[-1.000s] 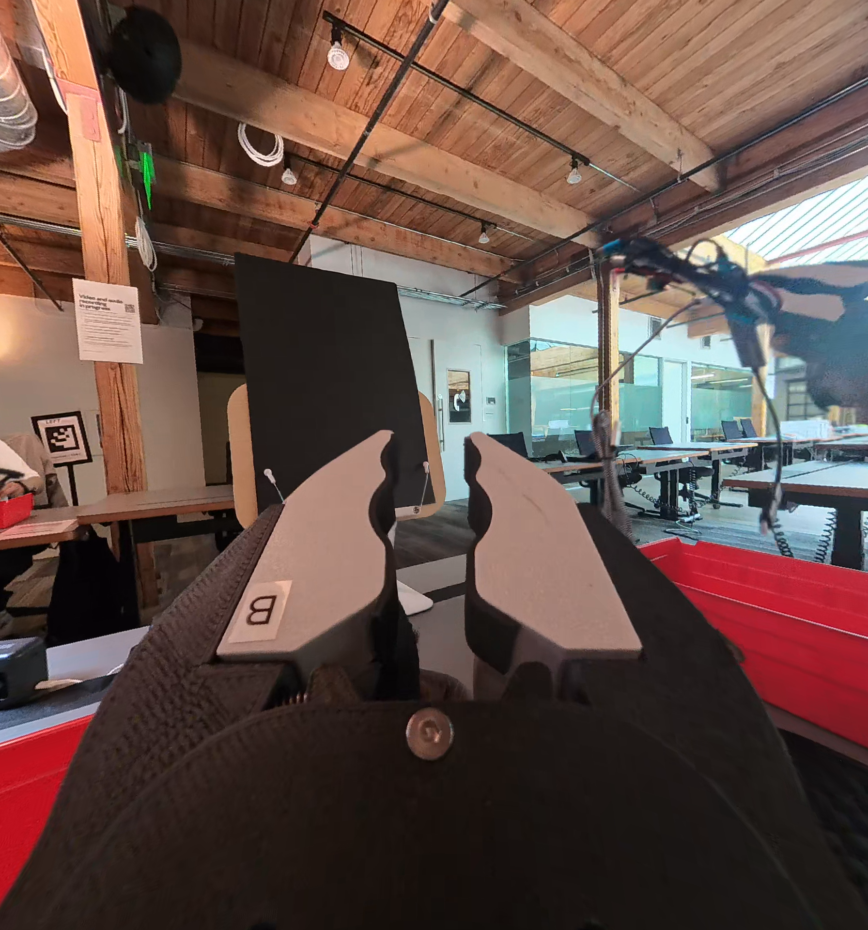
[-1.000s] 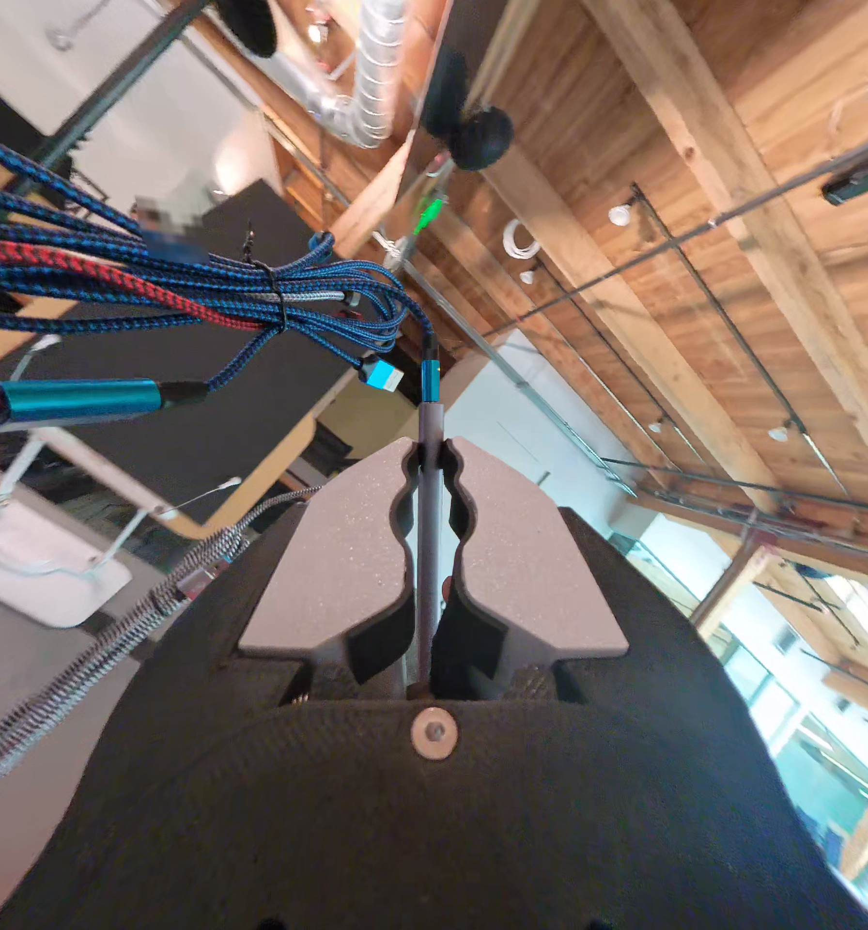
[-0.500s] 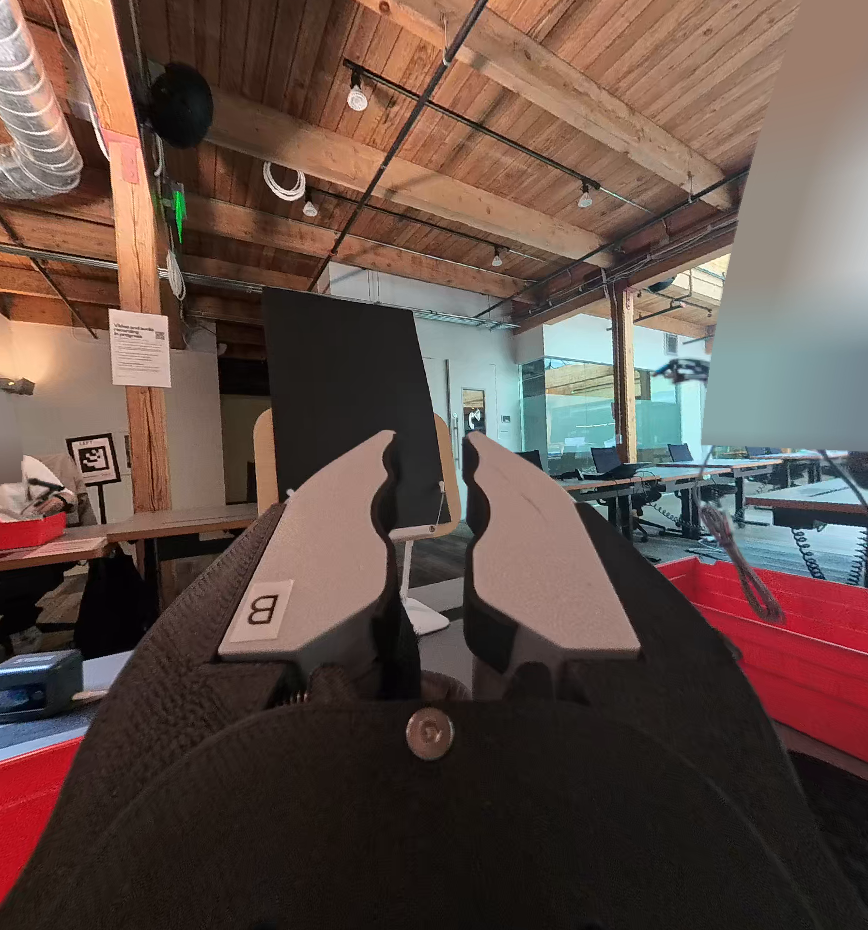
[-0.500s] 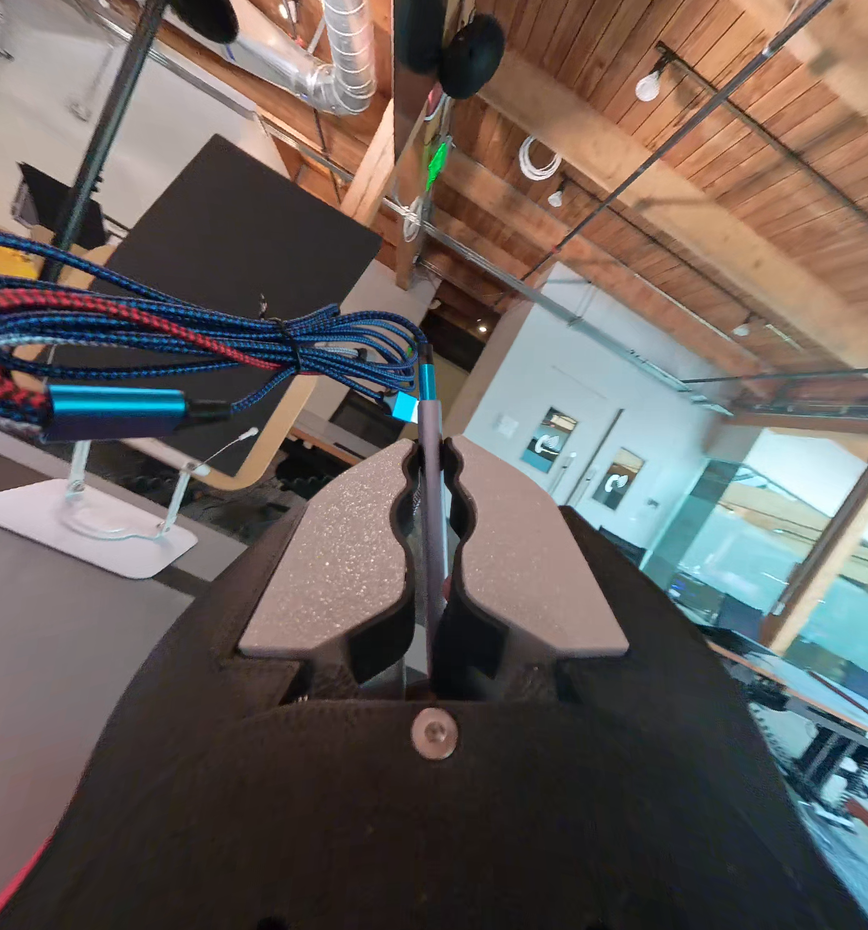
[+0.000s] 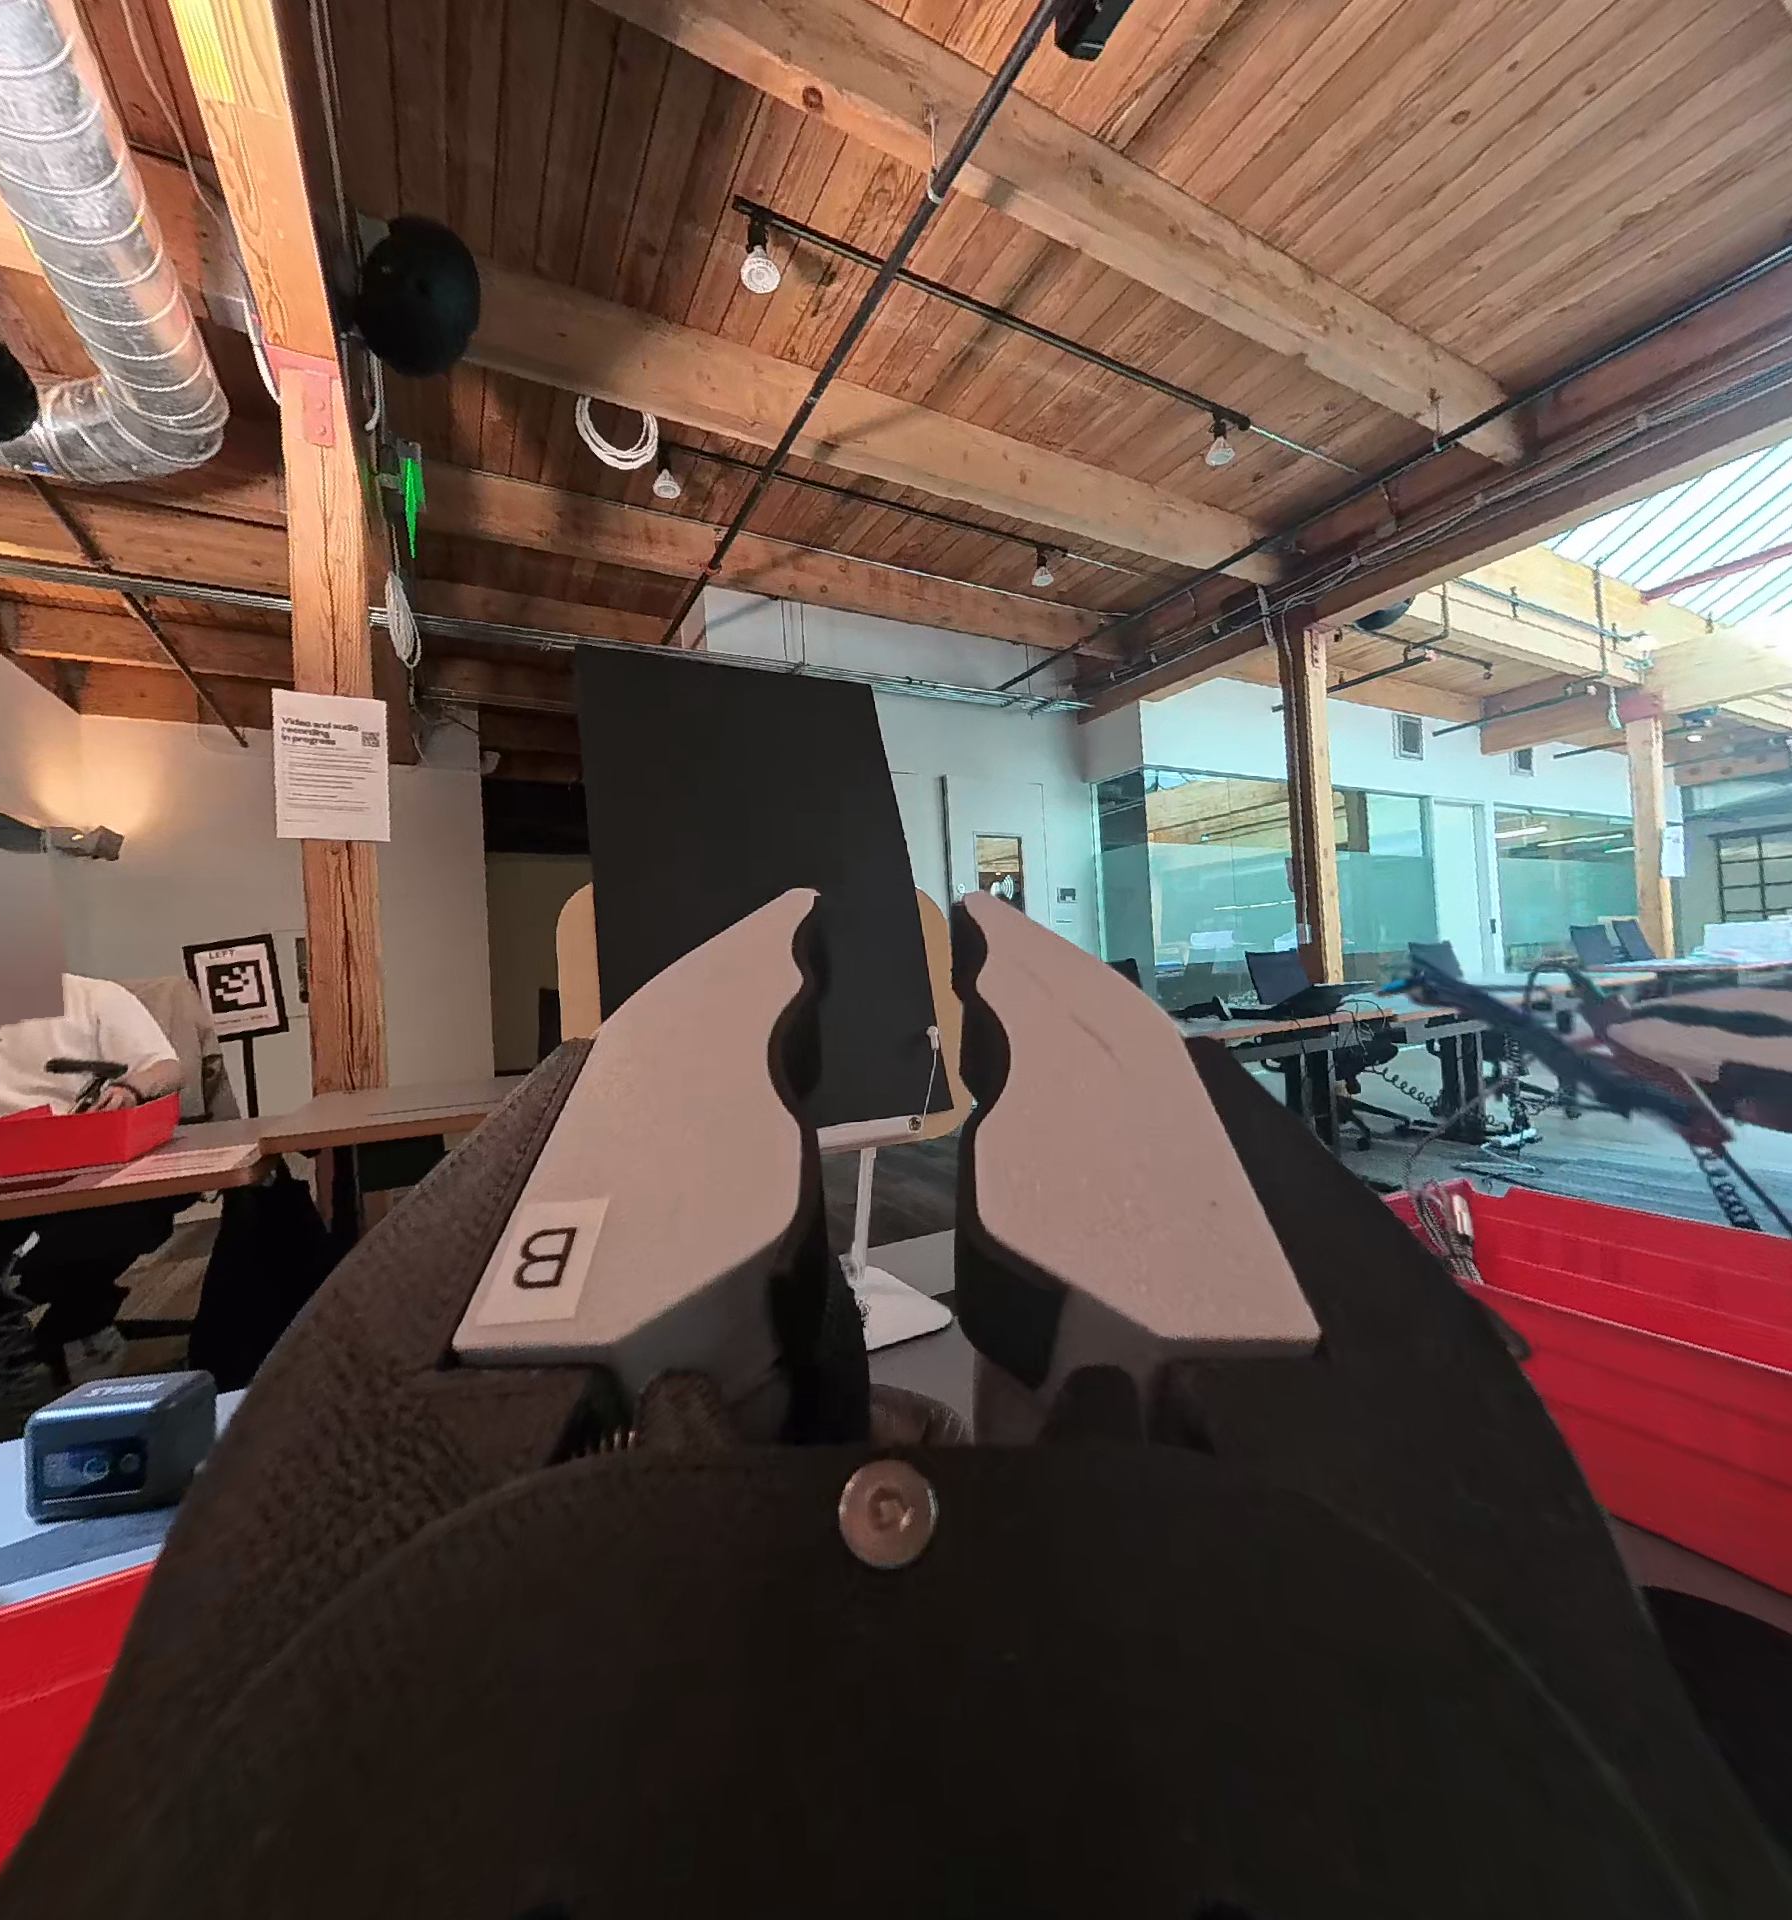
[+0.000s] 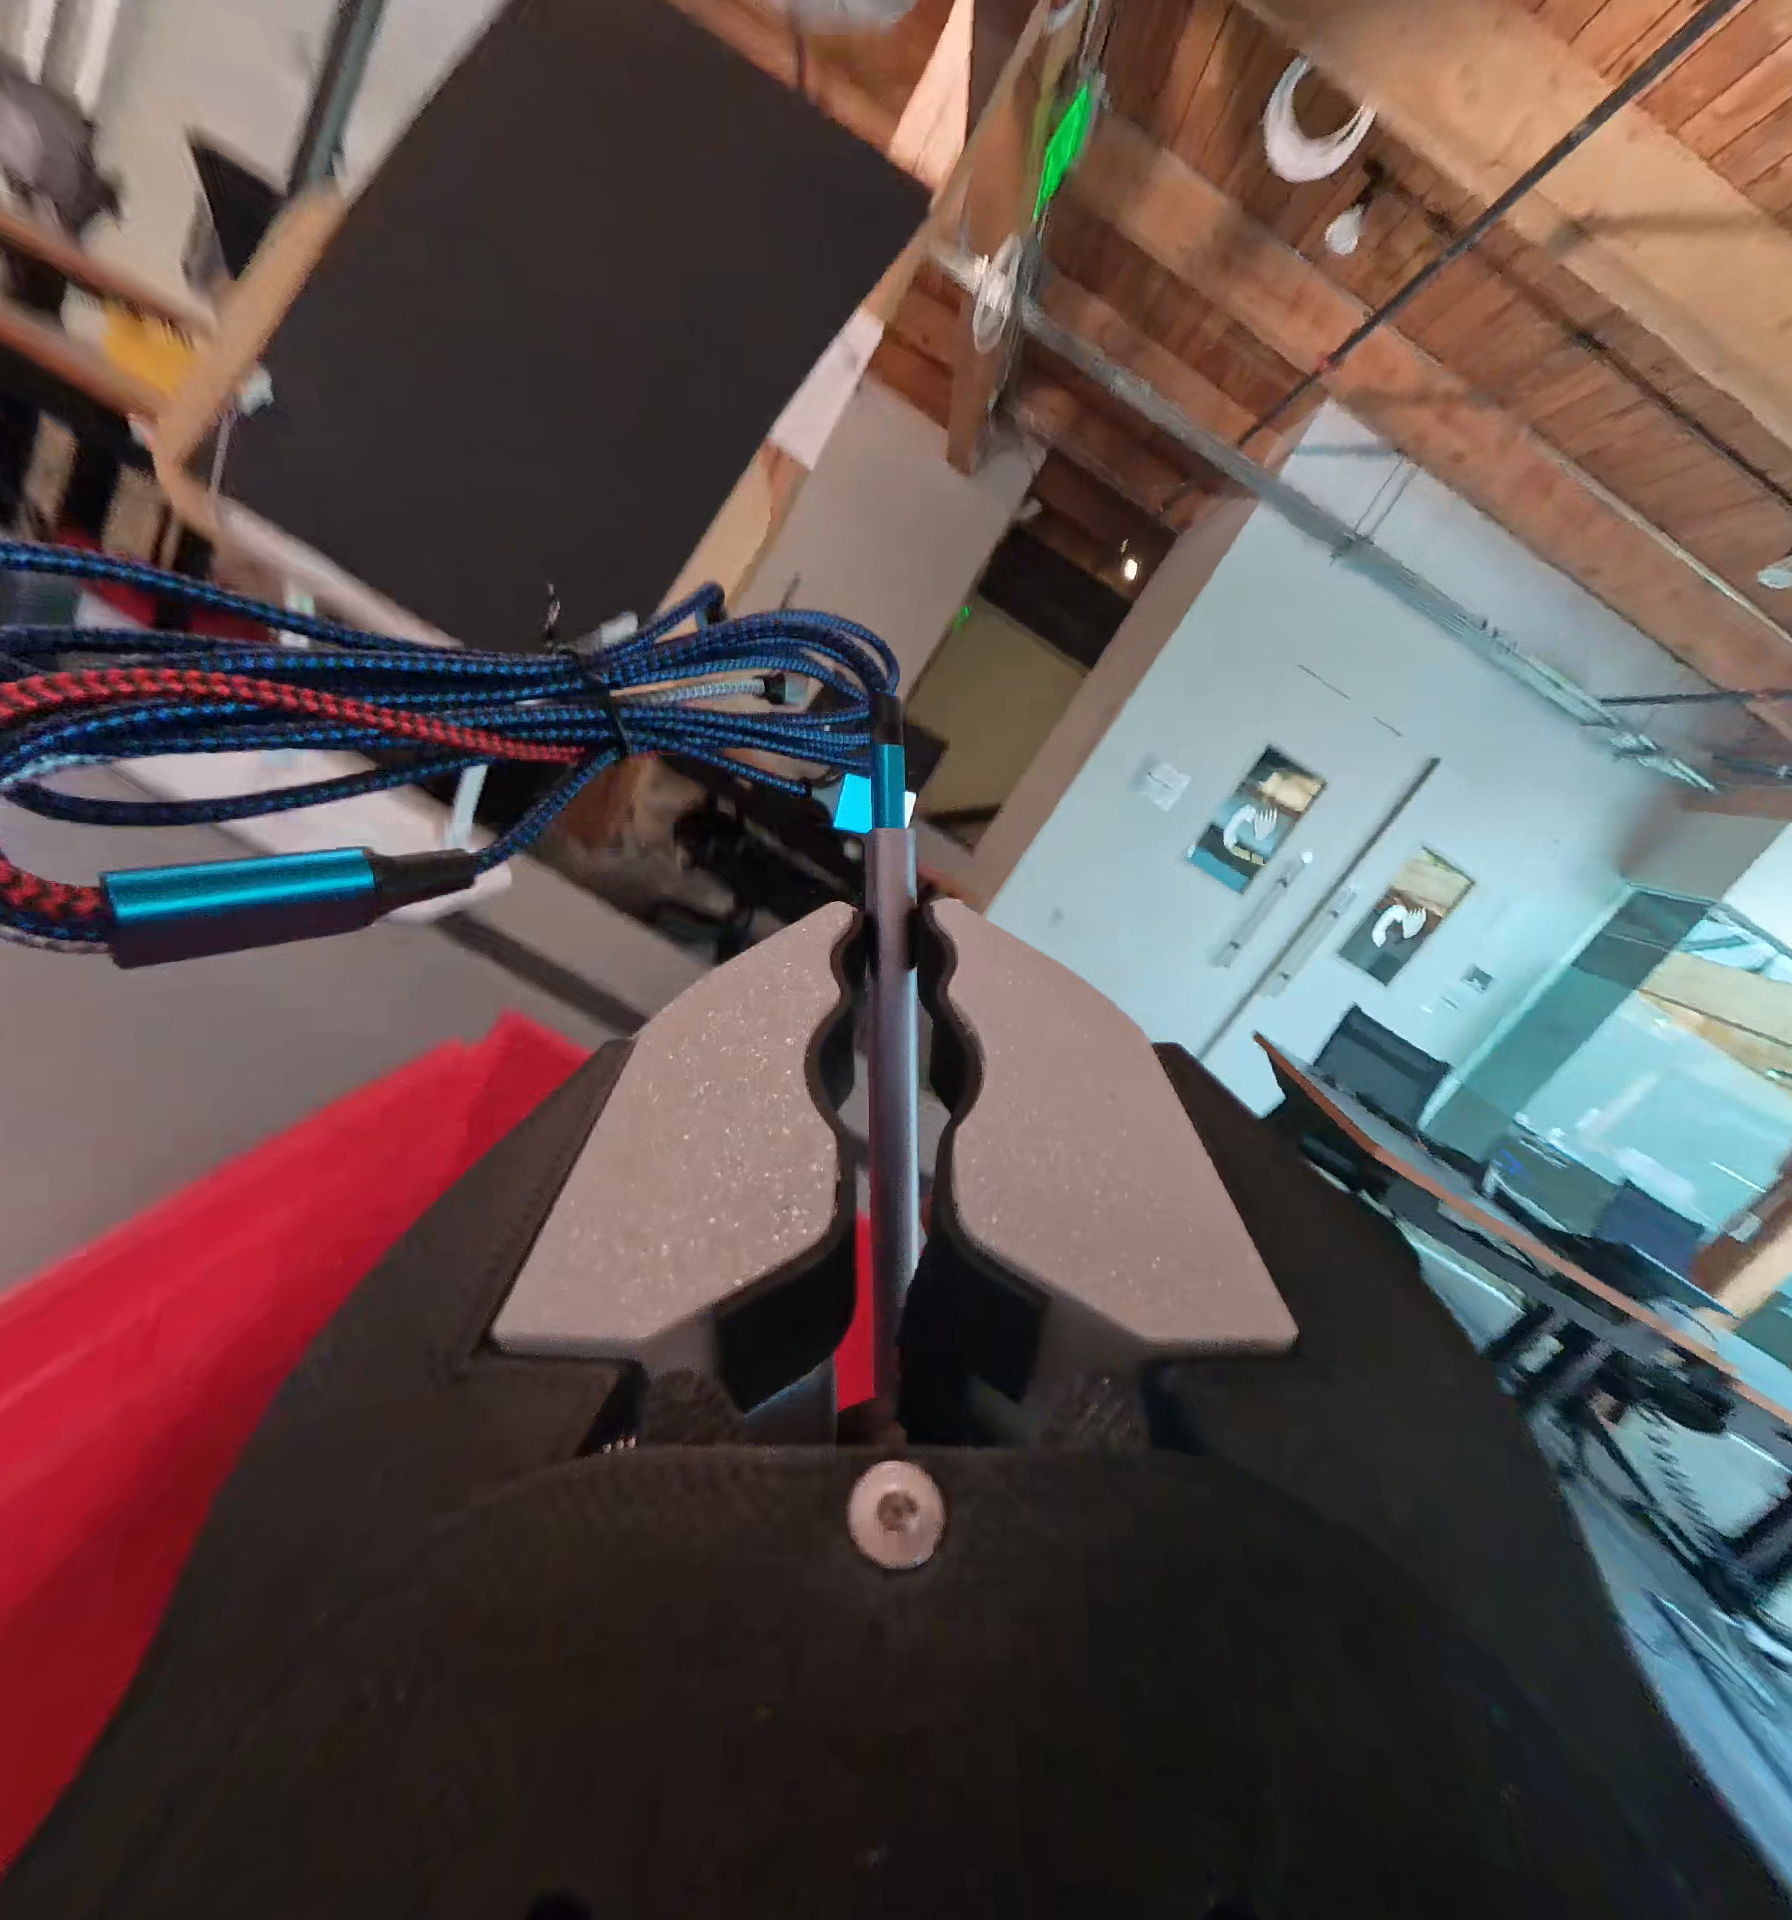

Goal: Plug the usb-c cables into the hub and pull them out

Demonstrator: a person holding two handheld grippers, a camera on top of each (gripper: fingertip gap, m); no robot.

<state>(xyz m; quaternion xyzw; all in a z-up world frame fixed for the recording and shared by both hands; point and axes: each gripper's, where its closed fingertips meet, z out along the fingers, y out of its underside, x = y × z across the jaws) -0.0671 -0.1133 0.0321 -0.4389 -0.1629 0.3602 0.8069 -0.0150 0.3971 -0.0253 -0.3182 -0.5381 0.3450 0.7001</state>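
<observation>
The right claw (image 6: pixel 890 925) is clamped on the thin grey hub (image 6: pixel 892 1039), held edge-on and raised off the bench. A blue plug (image 6: pixel 889 777) sits in the hub's far end. Left of the hub hangs the tied bundle of blue and red cables (image 6: pixel 372 707), one loose blue connector (image 6: pixel 237 899) dangling below it. Beyond the hub stands a black board (image 6: pixel 559 343); below it lies a red bin (image 6: pixel 196 1299). The left claw (image 5: pixel 887 914) is apart and empty, aimed at the board, with no cable near it.
</observation>
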